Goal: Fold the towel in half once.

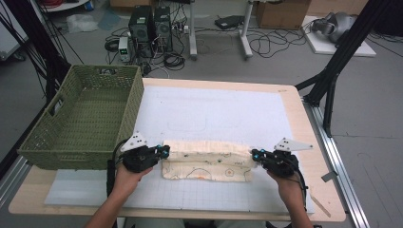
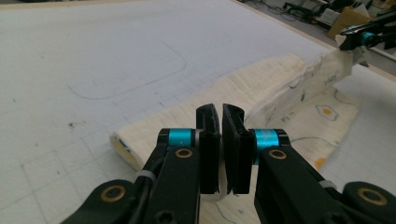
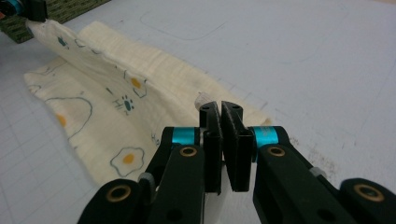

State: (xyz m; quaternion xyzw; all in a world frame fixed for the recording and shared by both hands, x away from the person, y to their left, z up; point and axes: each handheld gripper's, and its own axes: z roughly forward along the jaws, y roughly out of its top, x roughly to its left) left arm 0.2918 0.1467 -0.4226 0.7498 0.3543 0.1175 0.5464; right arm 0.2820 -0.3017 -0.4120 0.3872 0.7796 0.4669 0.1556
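Two grippers pinch opposite ends of a cream printed cloth (image 1: 207, 160) lying folded on the white mat (image 1: 214, 114) near the table's front edge. The left gripper (image 1: 164, 152) is clenched on the cloth's left end, just beside the green wicker basket (image 1: 81, 118); the right gripper (image 1: 254, 154) is clamped on the right end. Between them the upper fold appears lifted into a ridge, though the high view is too coarse to be sure. In the left gripper view the jaws meet with fabric caught low between them; in the right gripper view likewise. The cloth bears egg and cat drawings.
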